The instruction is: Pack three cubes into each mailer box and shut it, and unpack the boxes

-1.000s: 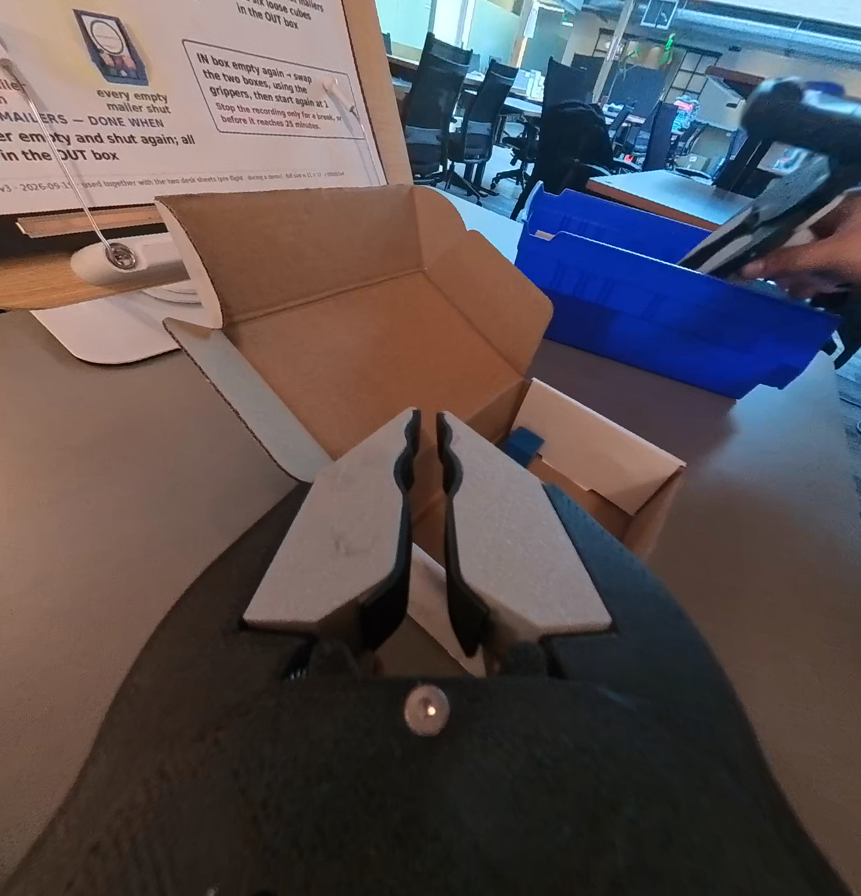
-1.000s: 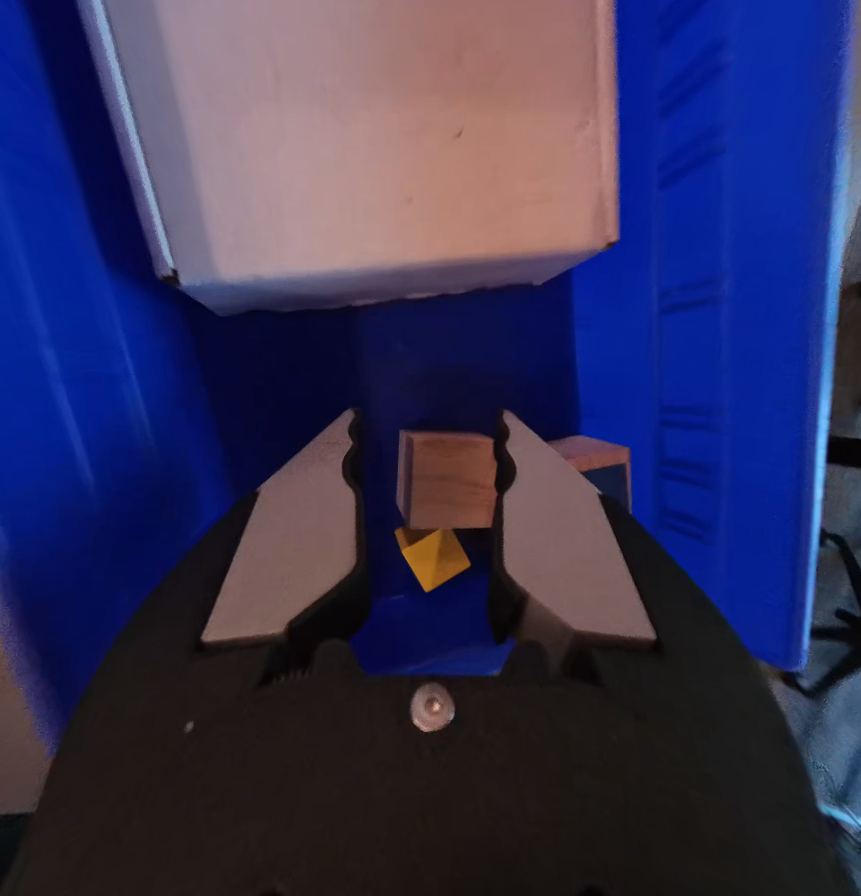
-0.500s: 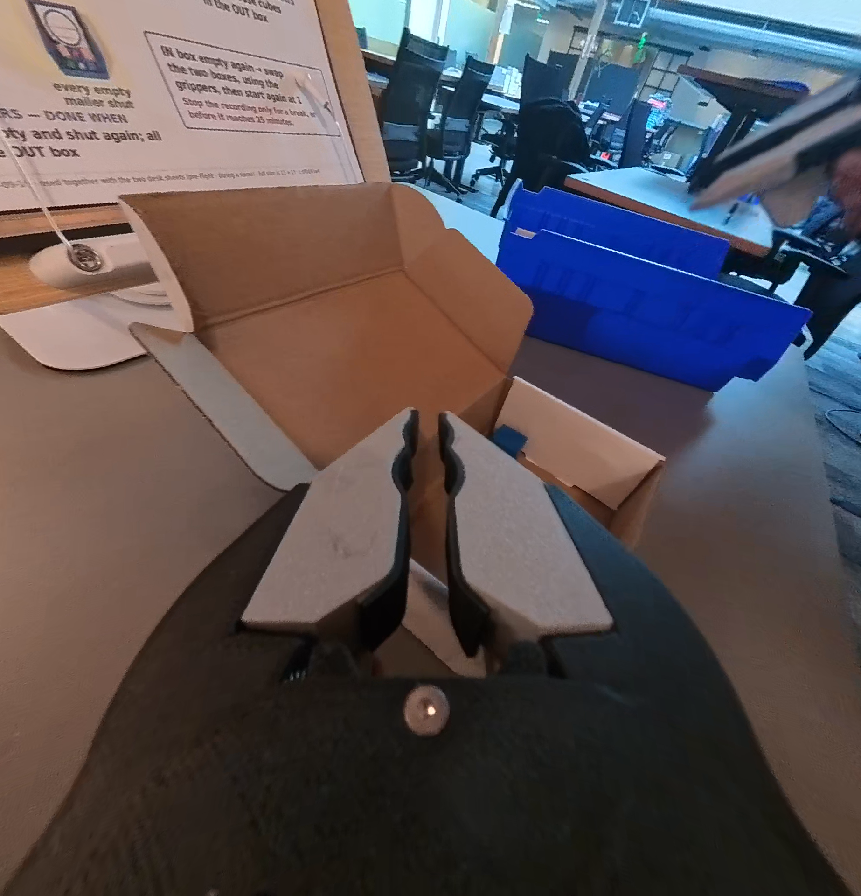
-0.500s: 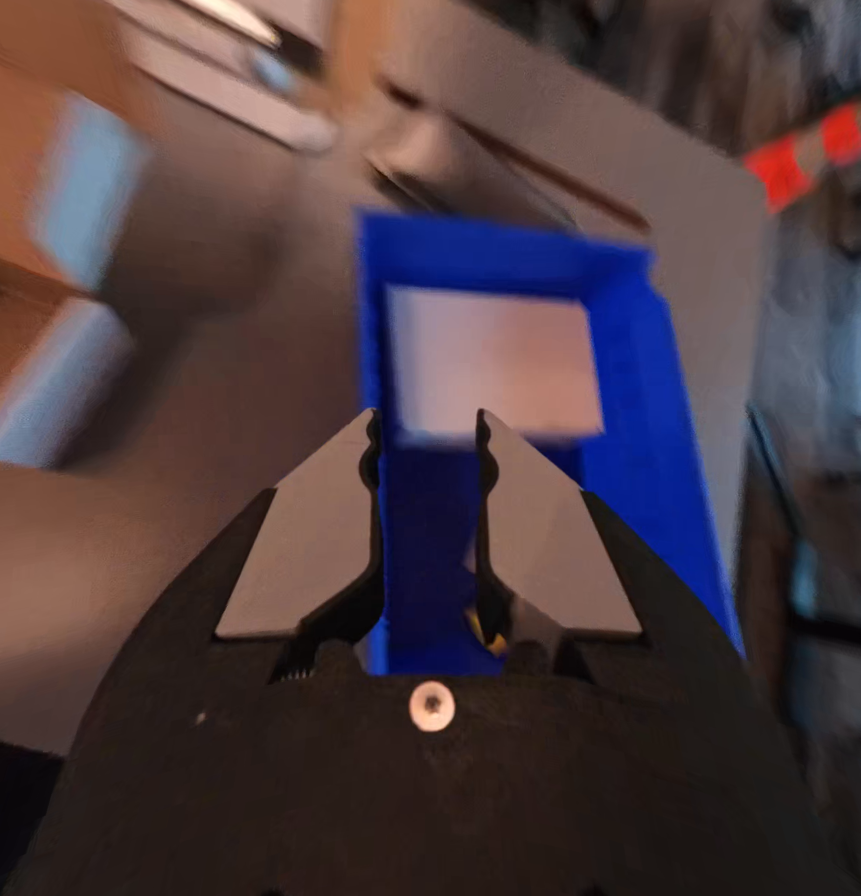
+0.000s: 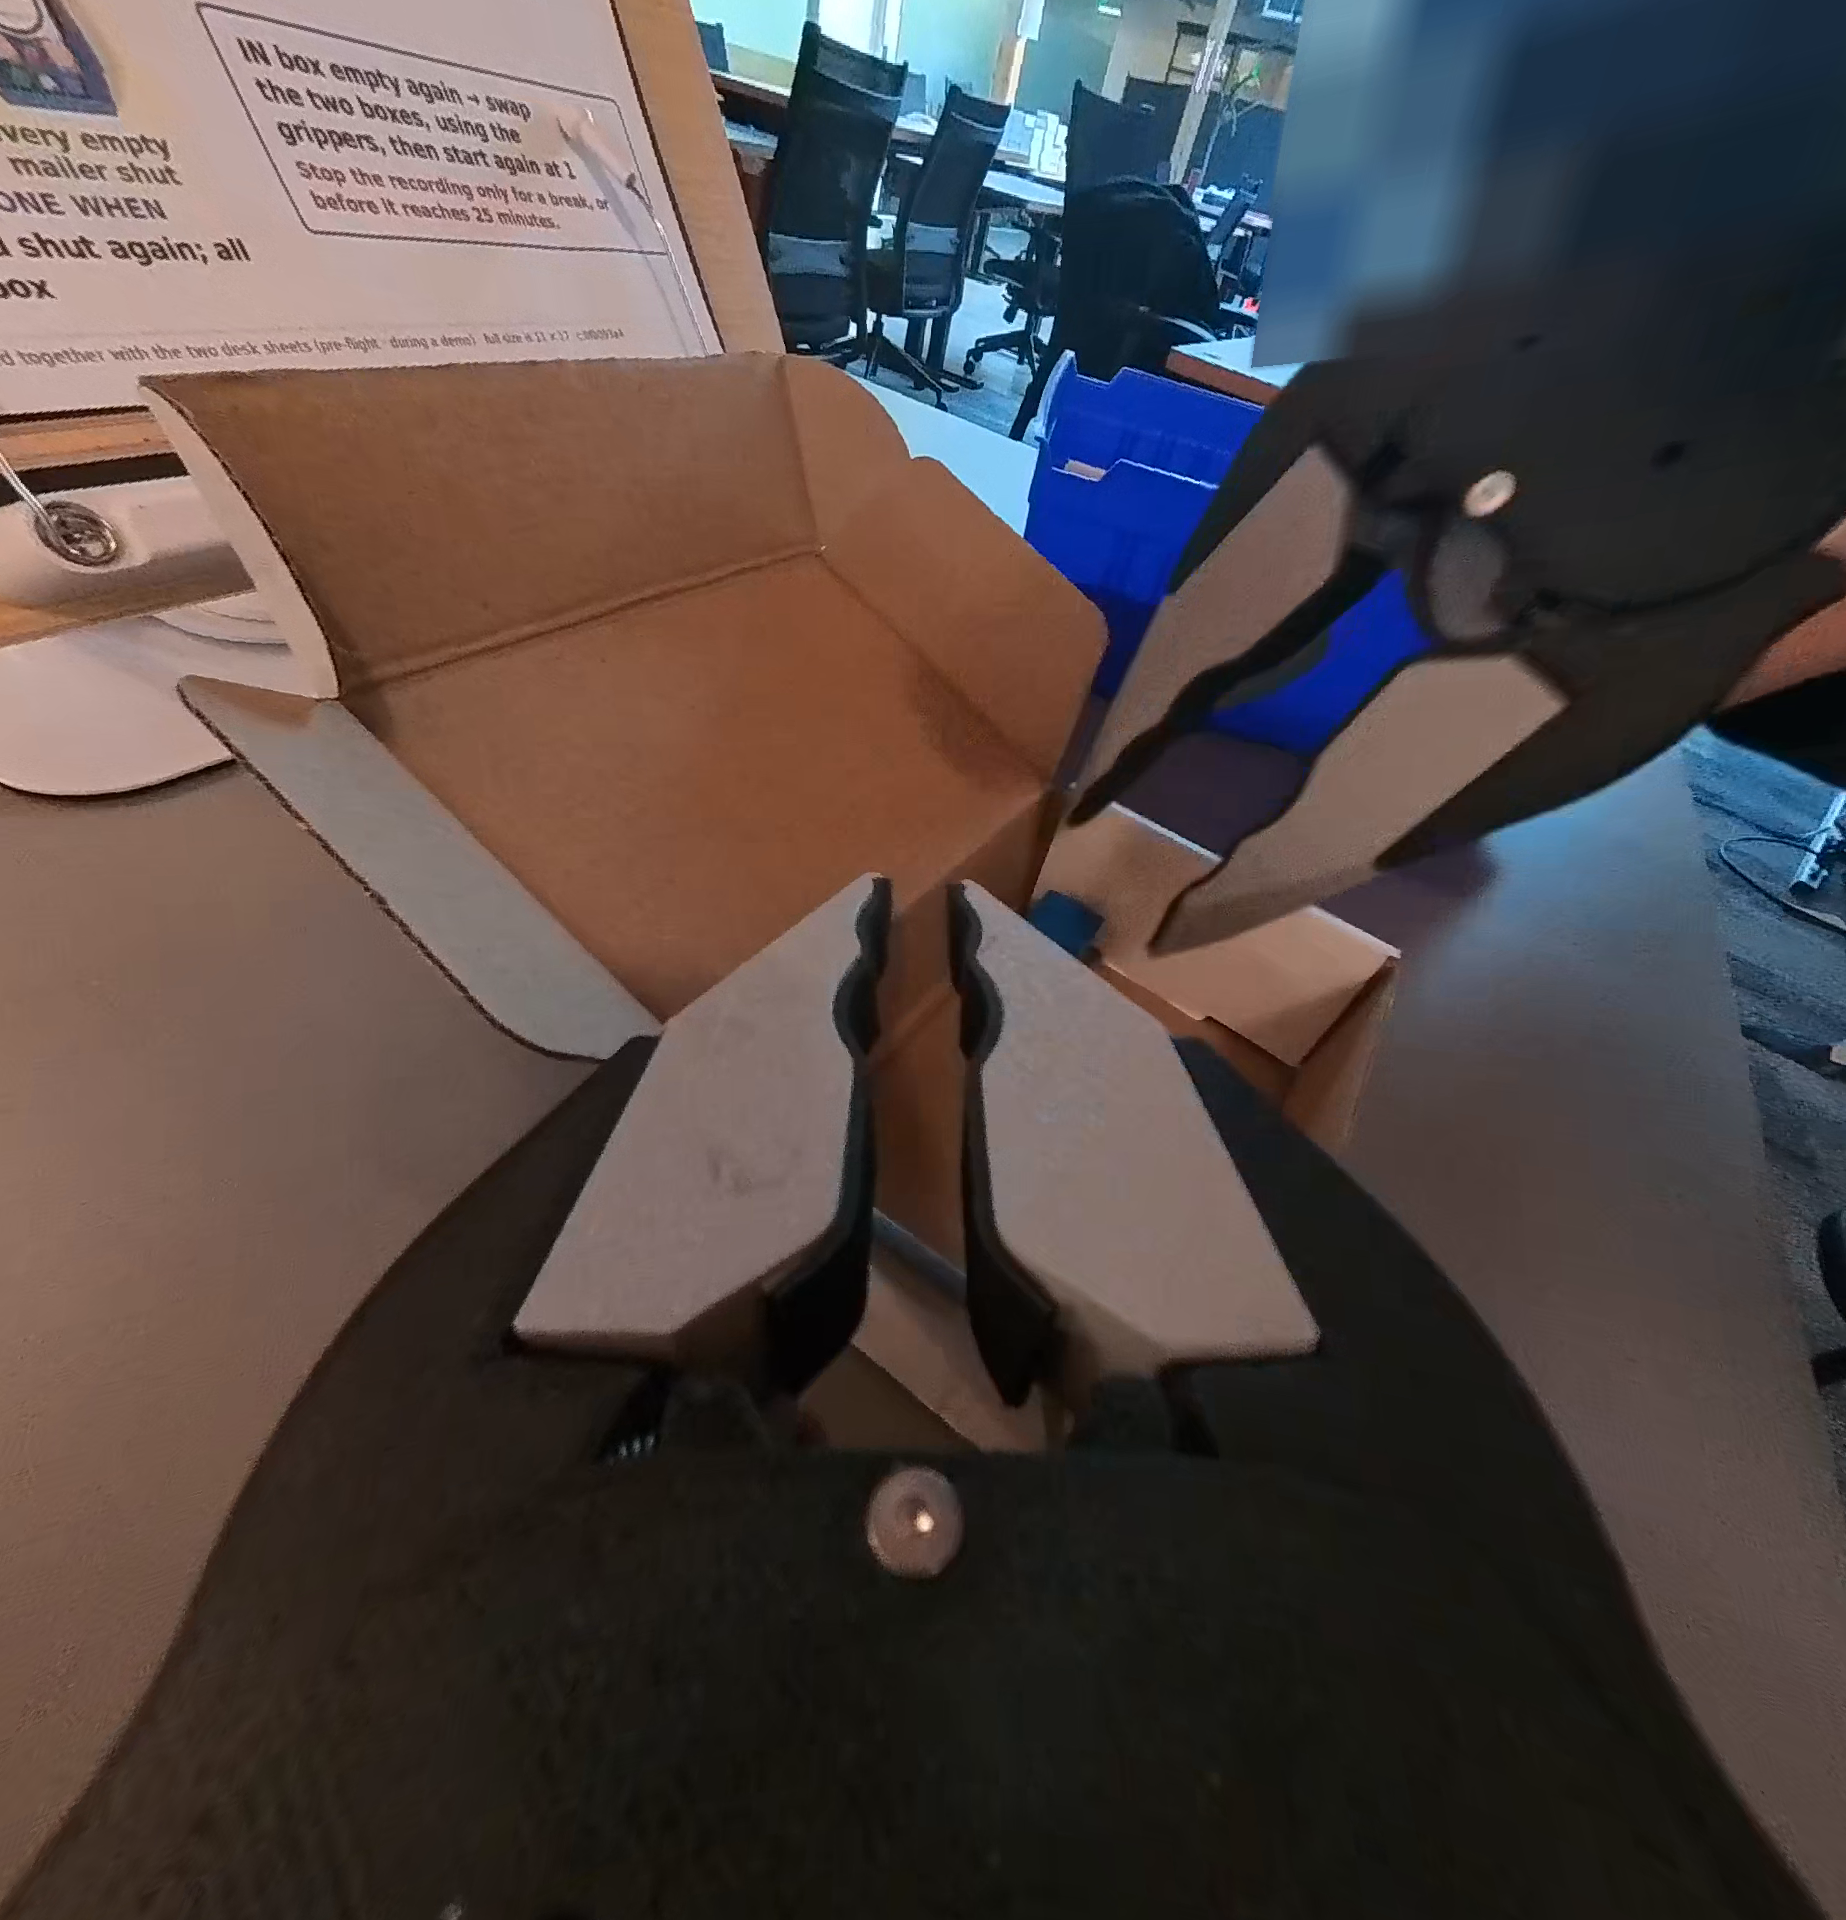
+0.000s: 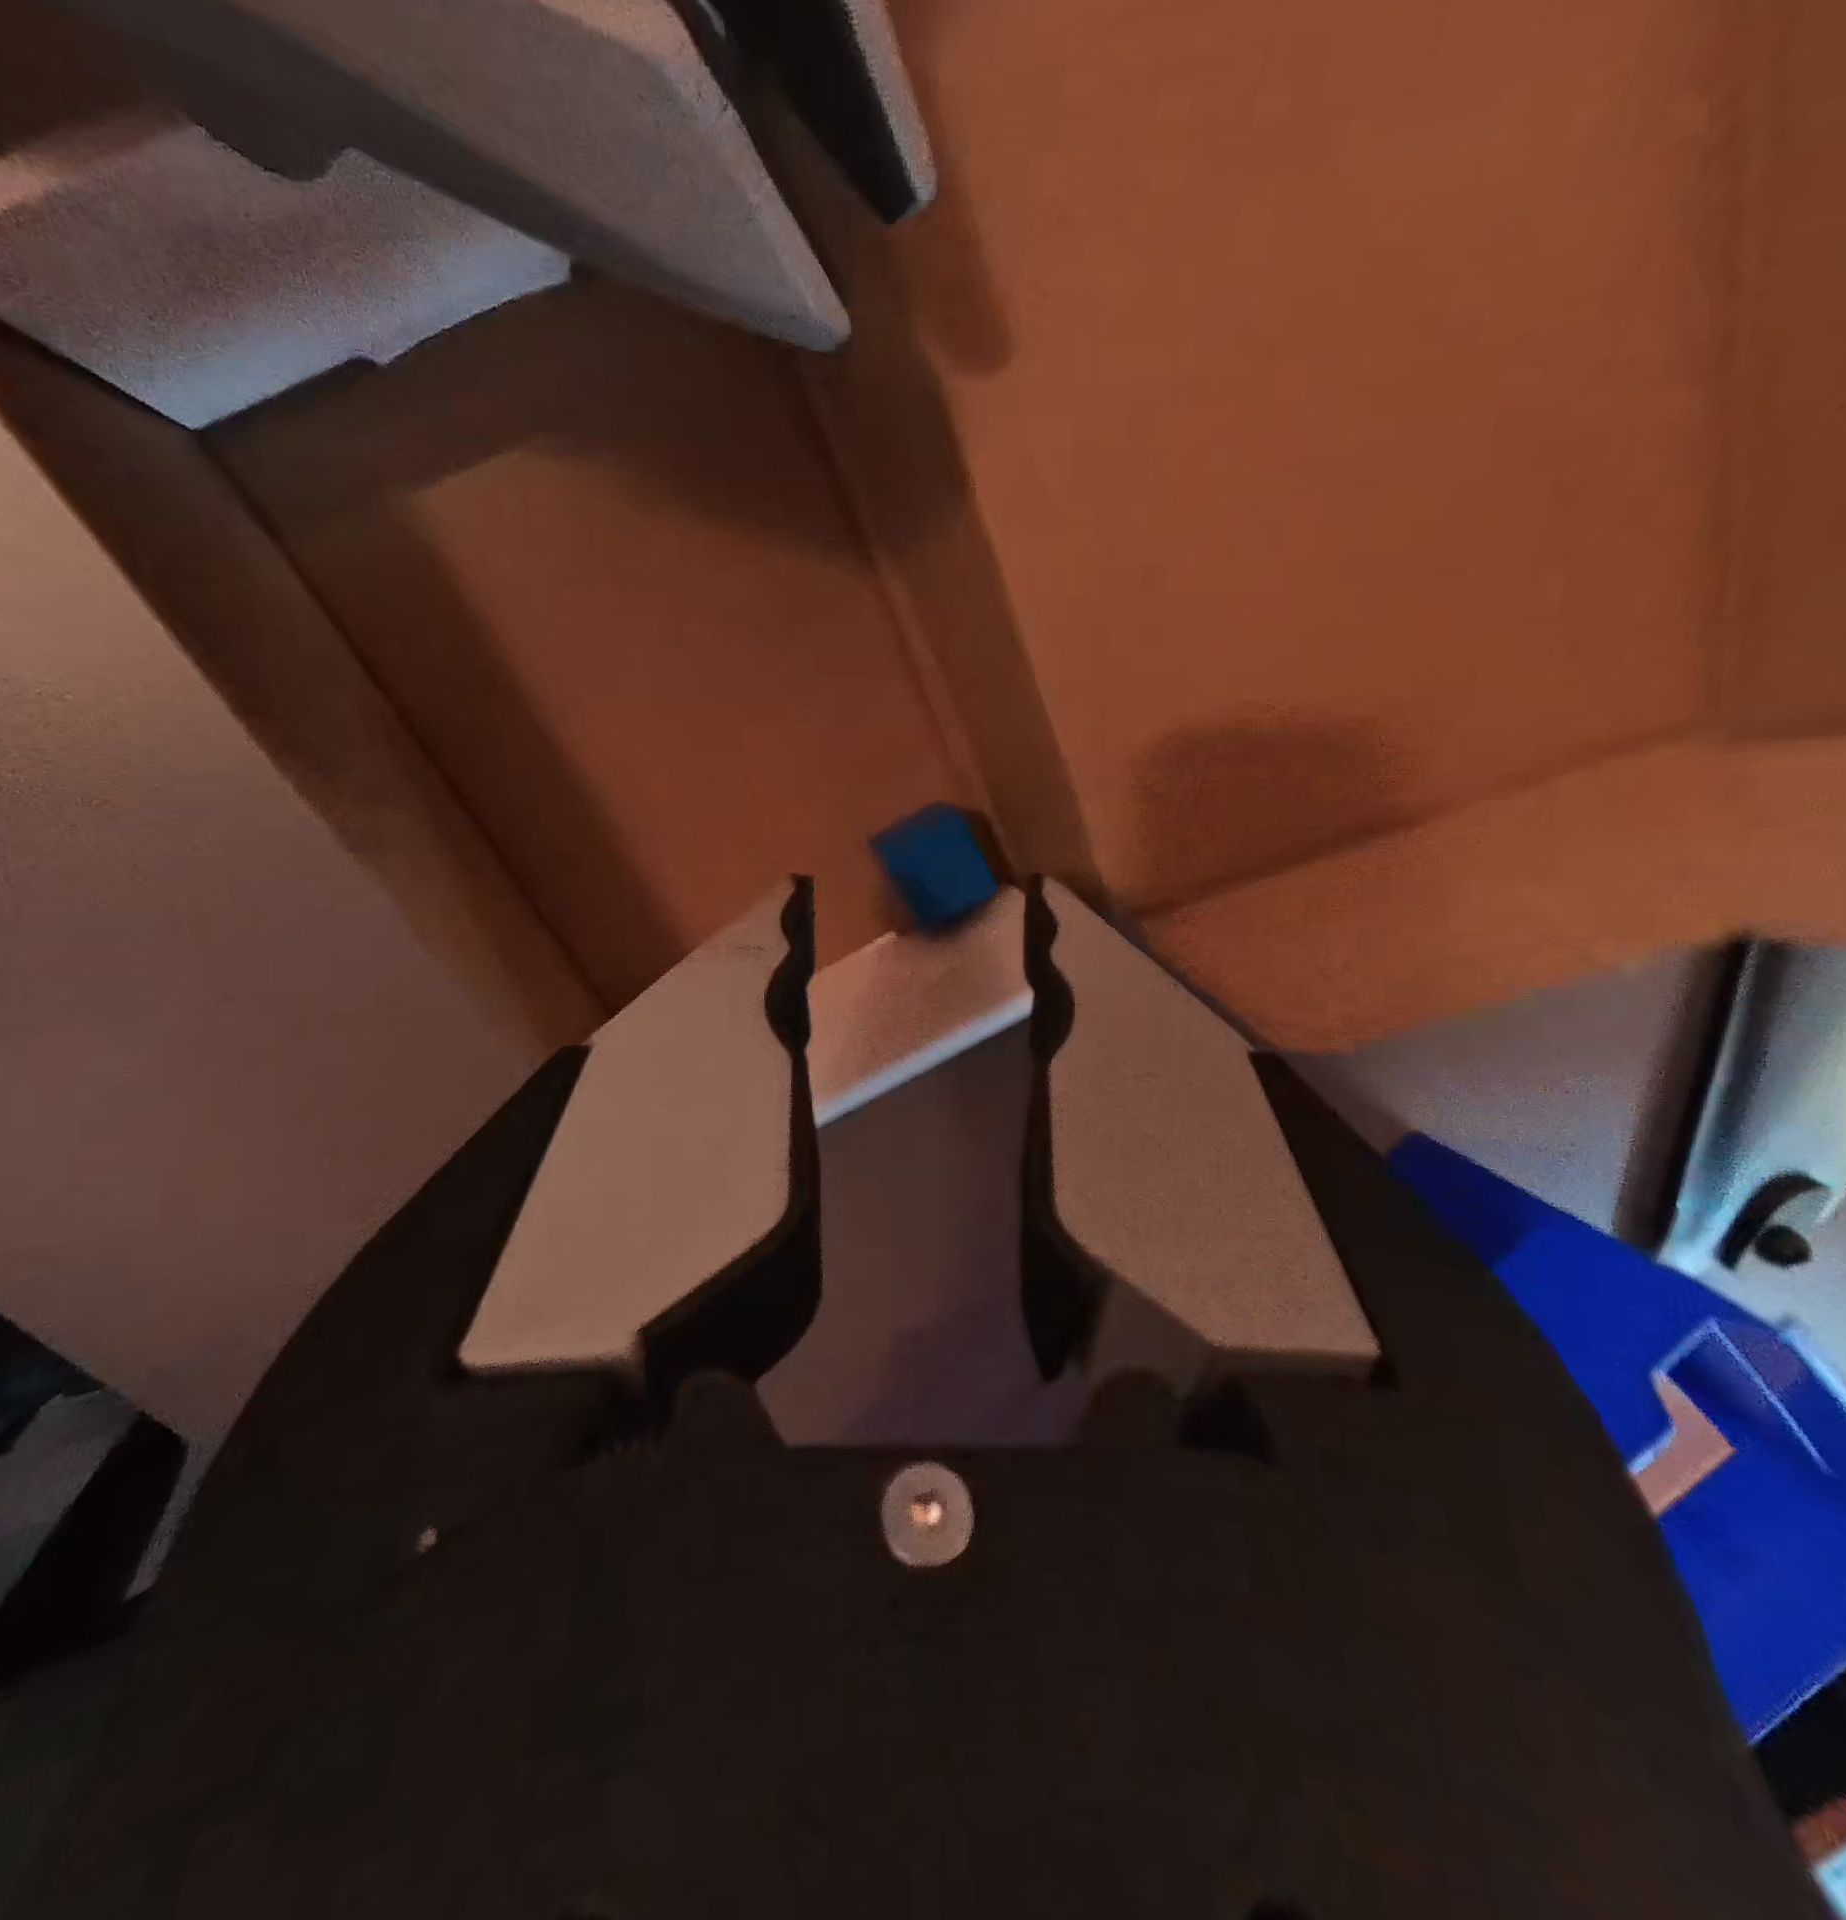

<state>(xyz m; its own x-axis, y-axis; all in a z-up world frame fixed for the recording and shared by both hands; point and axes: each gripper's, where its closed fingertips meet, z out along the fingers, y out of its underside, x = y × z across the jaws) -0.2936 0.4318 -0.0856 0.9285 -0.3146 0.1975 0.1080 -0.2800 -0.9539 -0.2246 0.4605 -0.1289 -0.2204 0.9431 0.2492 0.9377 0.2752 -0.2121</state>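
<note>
Right hand-held gripper (image 6: 914, 914) now over open mailer box (image 5: 690, 644), spread, empty; left hand-held gripper (image 5: 914, 914) pinching its wall.

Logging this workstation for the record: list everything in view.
Brown cardboard mailer box: one, lid open, centre of table.
Small blue cube: one, inside the mailer.
Blue plastic bin: one, behind the mailer, to the right.
White printed instruction sheet: one, propped at the back left.
Black office chairs: several, background.
Grey table: one, under everything.
Left gripper: nearly shut, at the mailer's near wall.
Right gripper: open, empty, above the mailer.
</note>
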